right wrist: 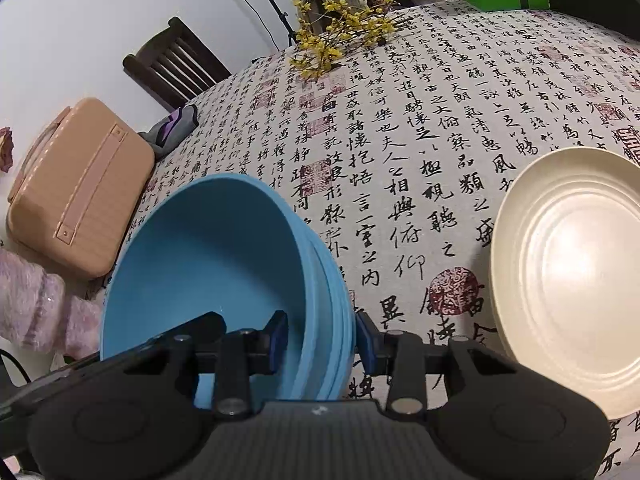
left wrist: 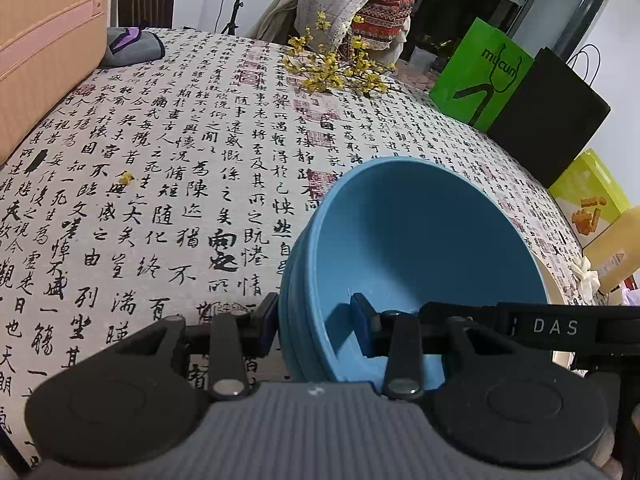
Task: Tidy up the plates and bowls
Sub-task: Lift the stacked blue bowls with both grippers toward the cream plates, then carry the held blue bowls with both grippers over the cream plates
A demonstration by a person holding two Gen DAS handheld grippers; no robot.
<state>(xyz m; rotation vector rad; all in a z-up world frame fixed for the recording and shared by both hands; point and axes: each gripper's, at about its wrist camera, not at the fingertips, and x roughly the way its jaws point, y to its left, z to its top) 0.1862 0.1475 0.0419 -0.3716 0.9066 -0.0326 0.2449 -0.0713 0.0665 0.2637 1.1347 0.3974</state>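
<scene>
Bowls [right wrist: 224, 264] left of plate [right wrist: 572, 280] — both on table [right wrist: 400, 140].

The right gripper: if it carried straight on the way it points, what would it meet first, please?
Probably the tablecloth; the right gripper, clamped on the stacked blue bowls, points downward at it. Depth is uncertain.

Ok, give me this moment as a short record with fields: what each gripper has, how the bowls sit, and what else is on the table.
left gripper: shut on the rim of the blue bowl stack, one finger inside, one outside
right gripper: shut on the opposite rim of the same stack
bowls: several nested blue bowls, tilted, held between both grippers
plate: cream plate on the tablecloth, beside the stack, untouched
other items: yellow flower sprig, peach case, green bag
person: pink fuzzy sleeve beside the case
</scene>
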